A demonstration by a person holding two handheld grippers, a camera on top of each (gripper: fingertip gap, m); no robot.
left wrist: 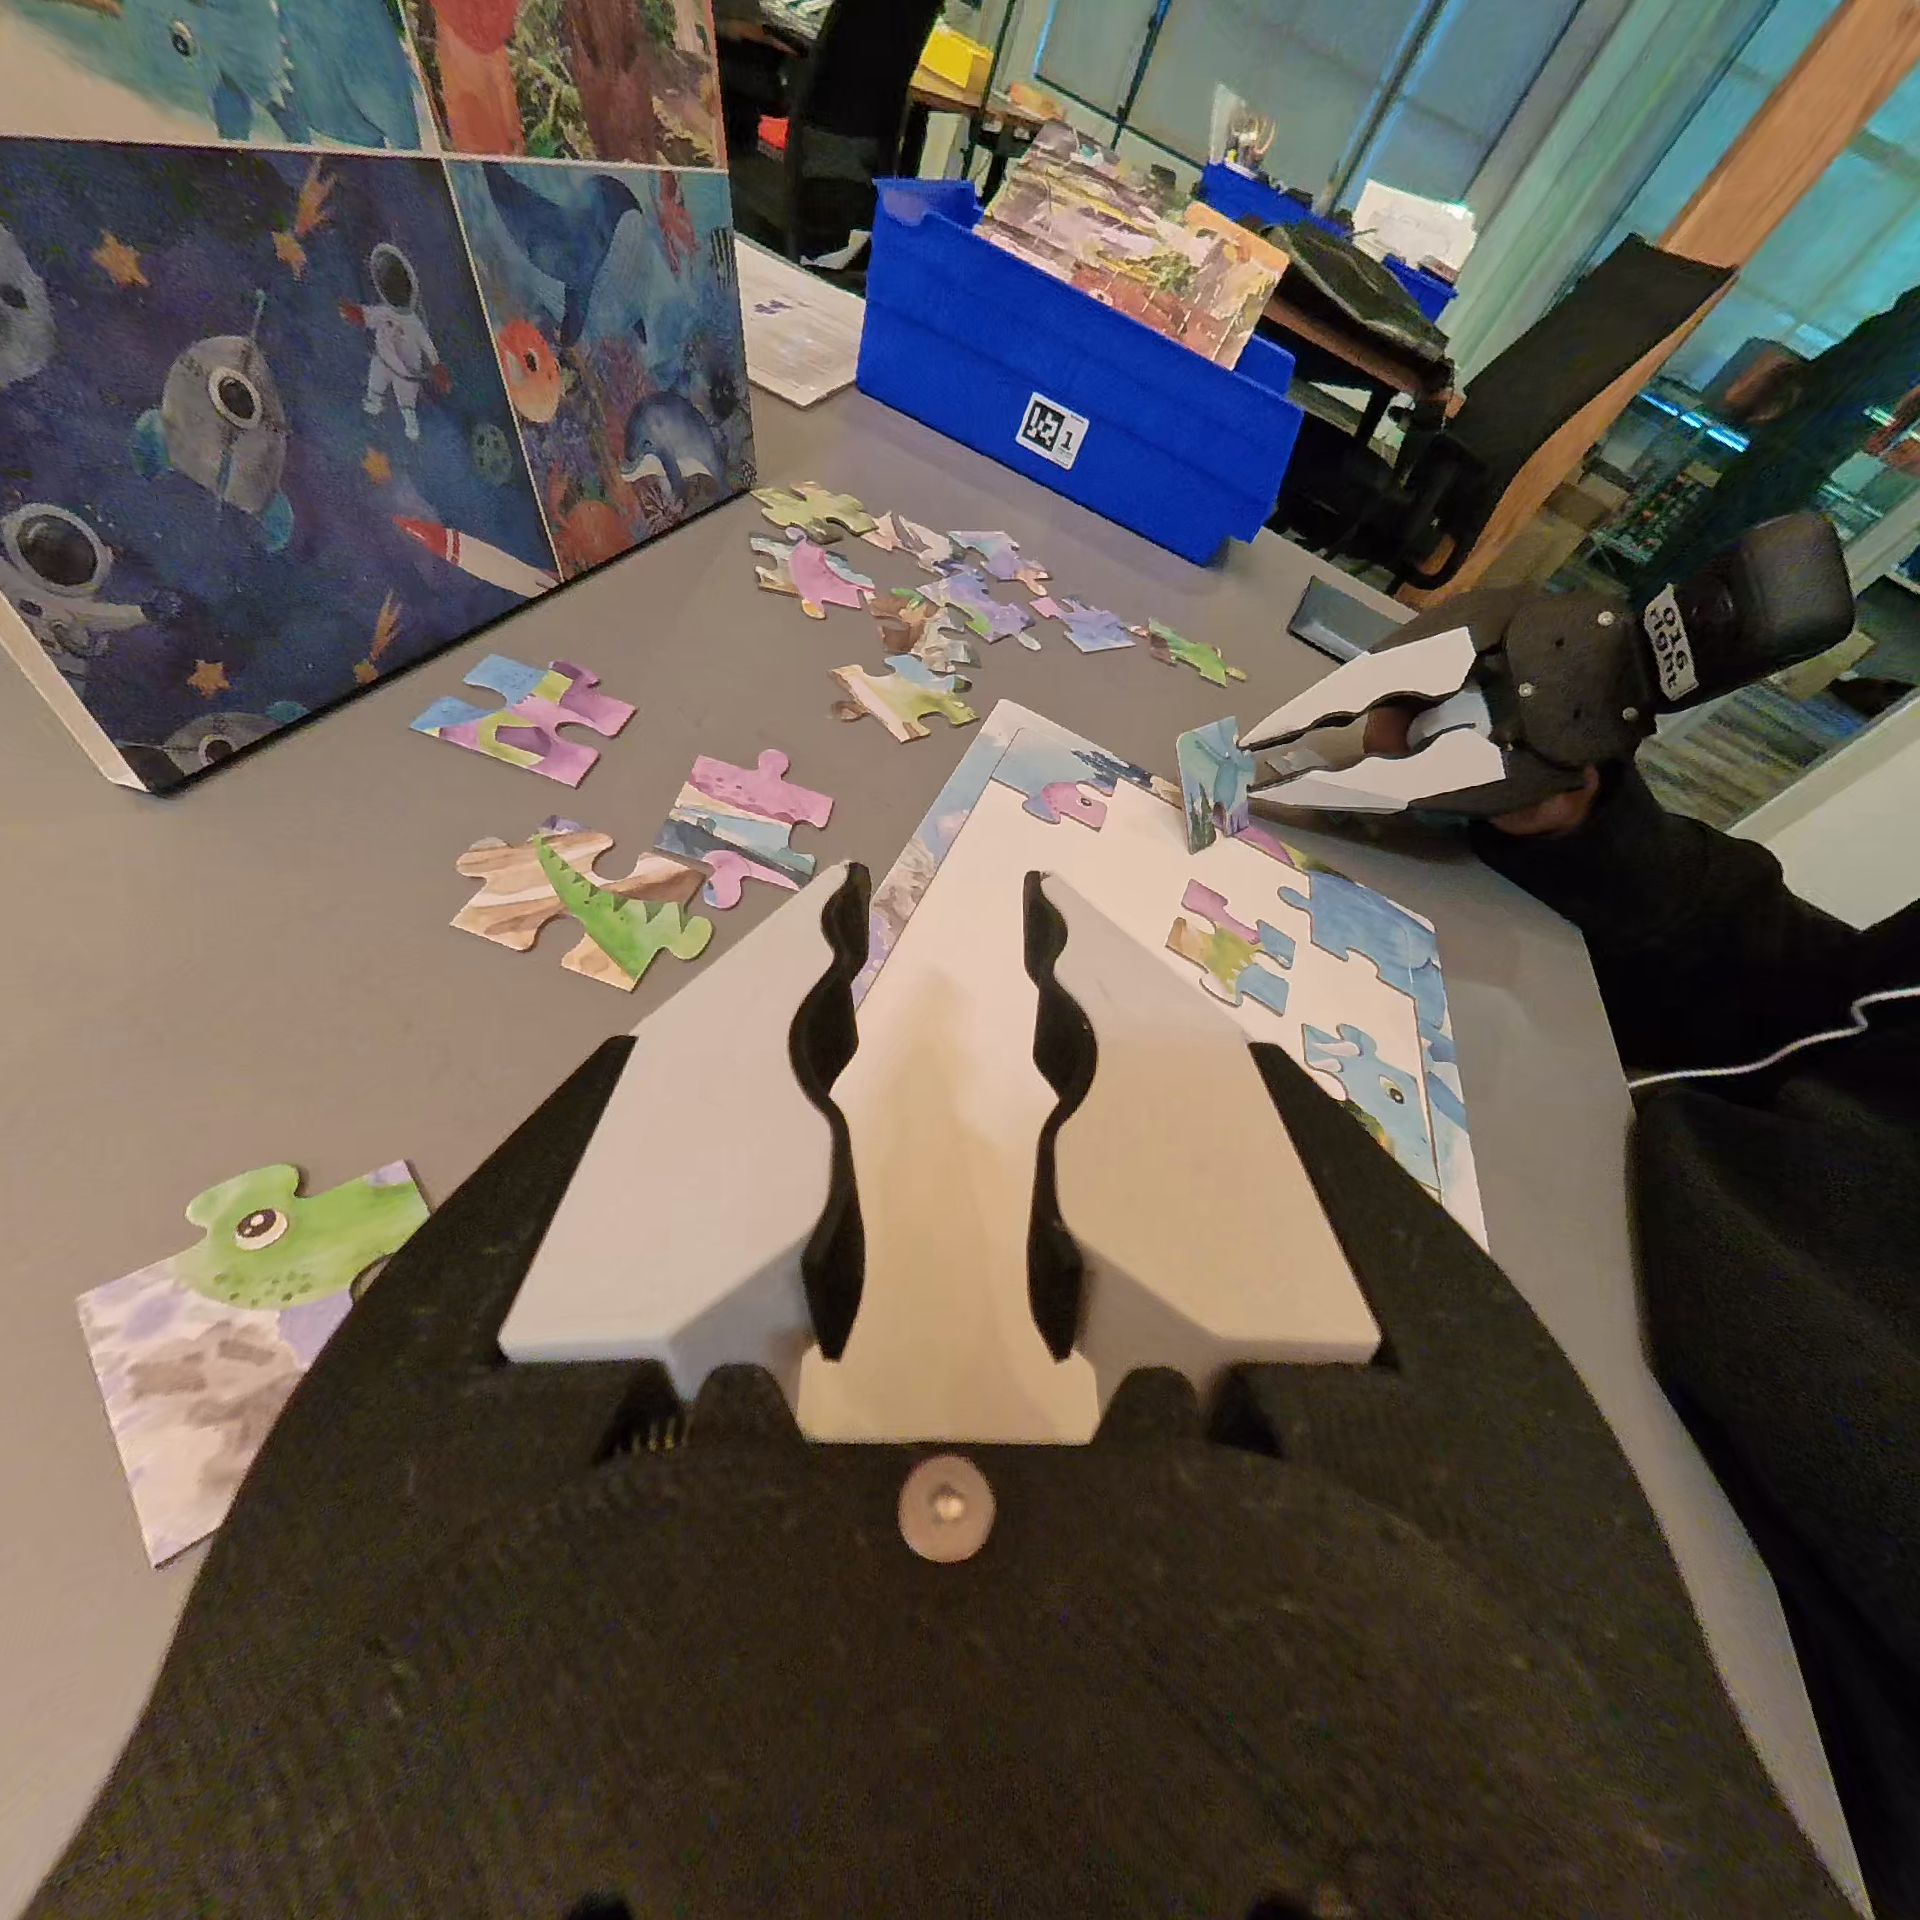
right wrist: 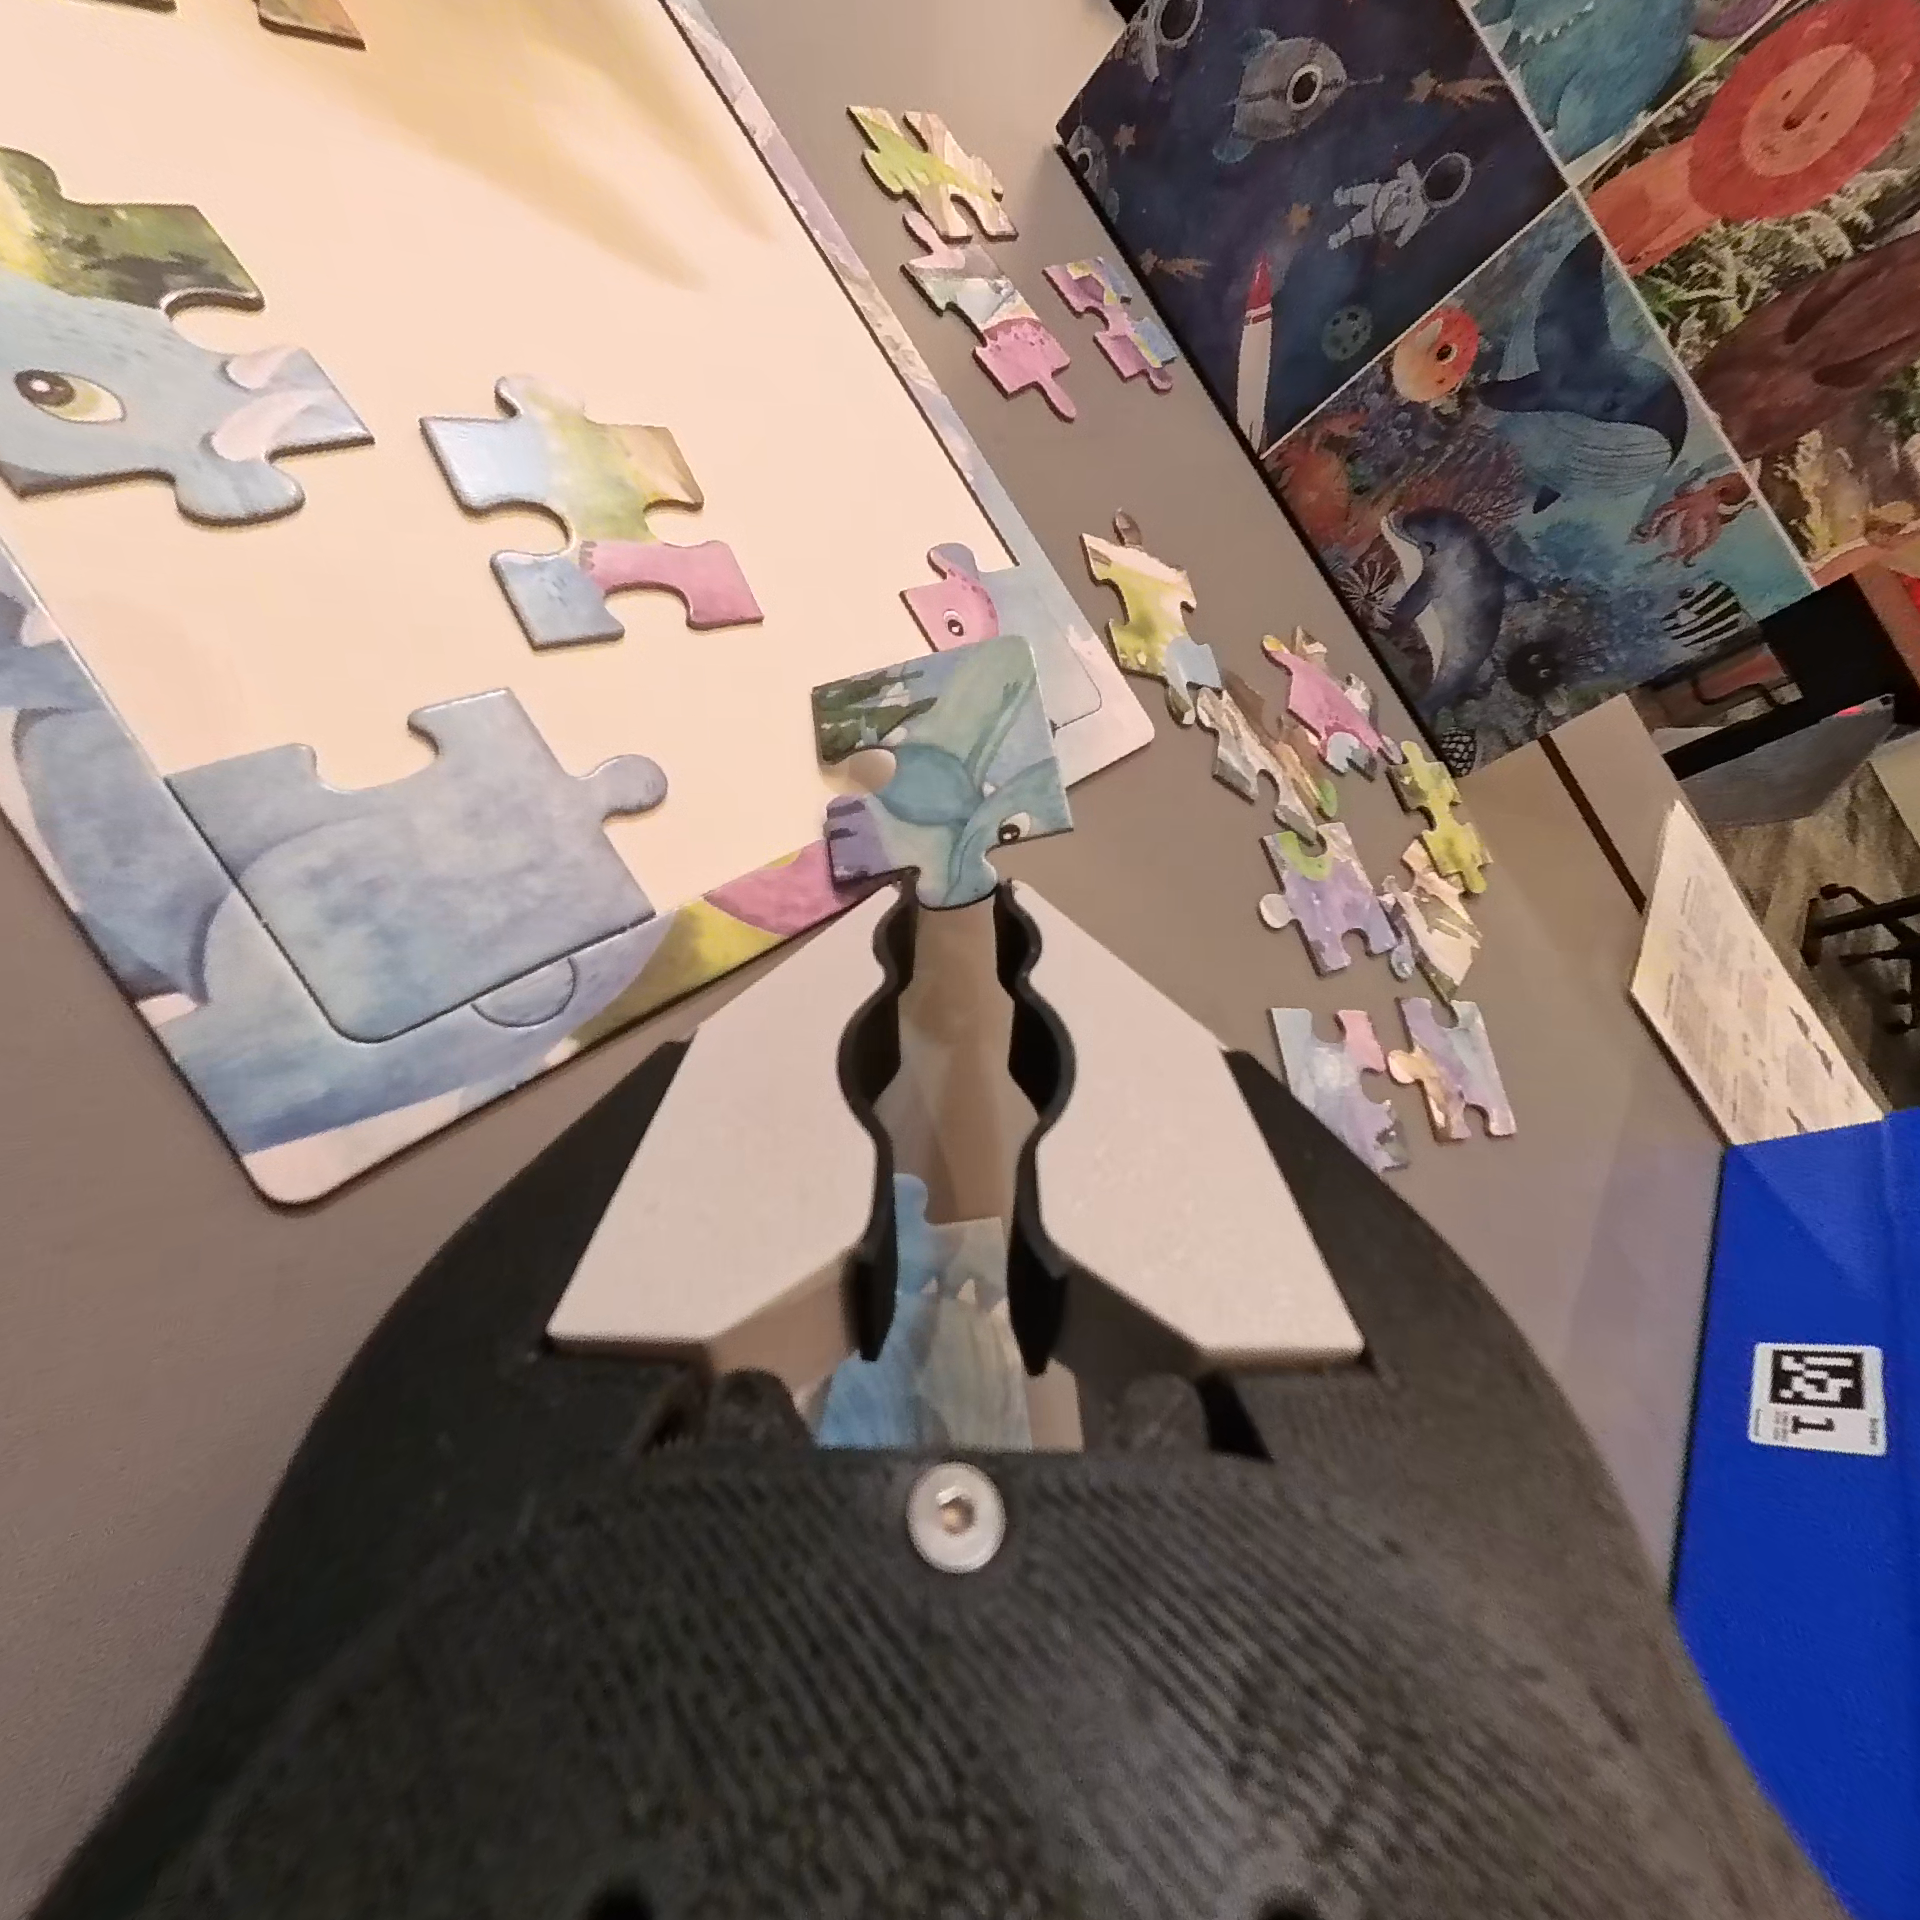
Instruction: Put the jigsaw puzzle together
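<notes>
While your right claw [right wrist: 954,891] pinches a blue piece [right wrist: 951,764] over the tray [right wrist: 125,1060], placement is underway.
Seat it probably near the pink piece [right wrist: 951,613]; left claw [left wrist: 943,883] spread, empty.

Grey table [left wrist: 260,987] filling the foreground, dark chair [left wrist: 1538,395] pulled up at its far edge, wooden post [left wrist: 1766,166] rising on the right, glass partitions [left wrist: 1351,94] glowing teal behind, cluttered wooden desk [left wrist: 1340,322] farther back, warm indoor light overall
</notes>
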